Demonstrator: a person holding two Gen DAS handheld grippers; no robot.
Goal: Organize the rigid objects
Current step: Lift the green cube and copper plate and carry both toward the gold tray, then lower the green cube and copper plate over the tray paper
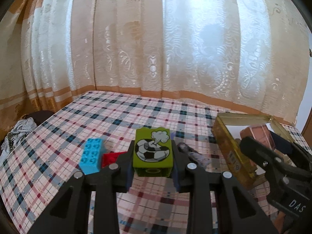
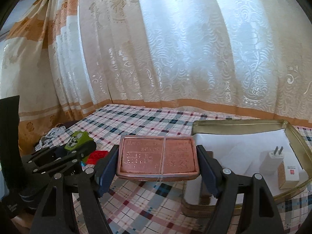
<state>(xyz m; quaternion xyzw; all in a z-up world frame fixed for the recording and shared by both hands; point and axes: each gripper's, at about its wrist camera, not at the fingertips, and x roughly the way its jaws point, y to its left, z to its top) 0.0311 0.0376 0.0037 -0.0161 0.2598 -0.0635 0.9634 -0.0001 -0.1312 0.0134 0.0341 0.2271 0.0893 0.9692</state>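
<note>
While the left tool point(image 1: 153, 167) clamps a green brick point(image 1: 153, 152) above the checked surface point(image 1: 58, 136), the right tool point(image 2: 158, 167), jaws wide, grips a copper case point(image 2: 158, 158) beside the open tin point(image 2: 298, 136); lower each level, releasing only inside.

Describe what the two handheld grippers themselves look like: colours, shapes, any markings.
Both are matte black plastic. The left gripper and right gripper each have angular linkage arms with triangular cut-outs, joined by round silver pivot pins, and dark blue pads on the fingers' inner faces. White lettering reading "DAS" shows on the right gripper's body in the left wrist view. No cables or sleeves are visible.
</note>
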